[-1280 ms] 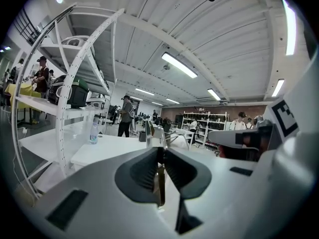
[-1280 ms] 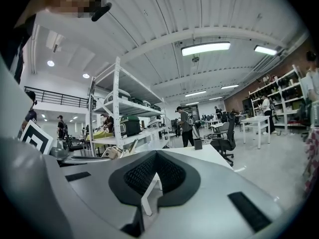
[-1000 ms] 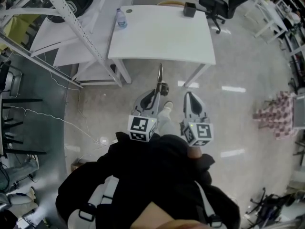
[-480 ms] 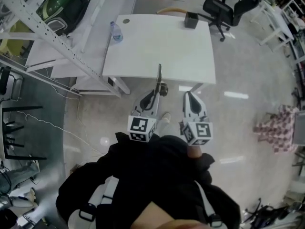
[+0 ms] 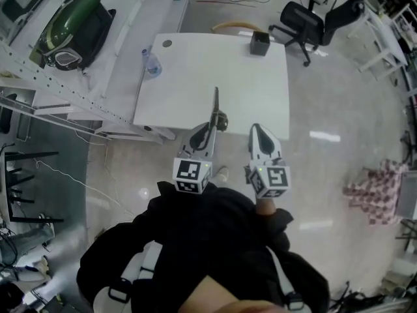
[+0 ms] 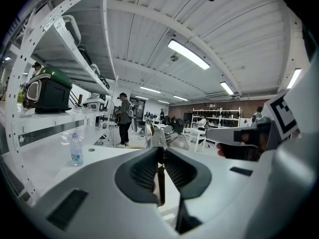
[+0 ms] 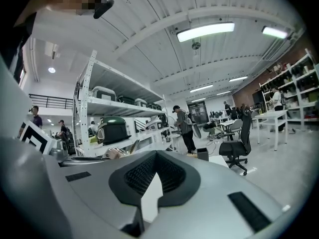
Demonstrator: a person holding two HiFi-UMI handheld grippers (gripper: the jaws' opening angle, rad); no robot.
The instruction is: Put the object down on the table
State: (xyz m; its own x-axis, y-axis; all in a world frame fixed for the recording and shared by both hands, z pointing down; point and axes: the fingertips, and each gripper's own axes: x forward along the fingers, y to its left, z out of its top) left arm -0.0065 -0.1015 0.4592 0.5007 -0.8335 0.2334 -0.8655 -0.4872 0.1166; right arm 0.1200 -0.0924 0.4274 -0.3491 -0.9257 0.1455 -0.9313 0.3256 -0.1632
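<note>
A long thin flat metal tool [image 5: 216,104] sticks forward out of my left gripper [image 5: 210,128], whose jaws are shut on its lower part. In the left gripper view the tool [image 6: 158,139] stands upright between the ribbed pads [image 6: 144,169], edge on. My right gripper [image 5: 256,128] hangs beside it, shut with nothing between its jaws; in its own view the right gripper [image 7: 156,156] has its tips together. Both hover just before the near edge of the white table [image 5: 195,83], above the floor.
A water bottle [image 5: 151,64] stands at the table's far left corner and a black box [image 5: 259,43] at its far right. A black office chair [image 5: 306,21] is behind the table. White shelving with a green bag [image 5: 71,28] runs along the left. A checkered cloth [image 5: 374,184] is at right.
The table has drawn closer and lower in the head view as the person walks toward it. Both grippers keep the same pose, the tool still held.
</note>
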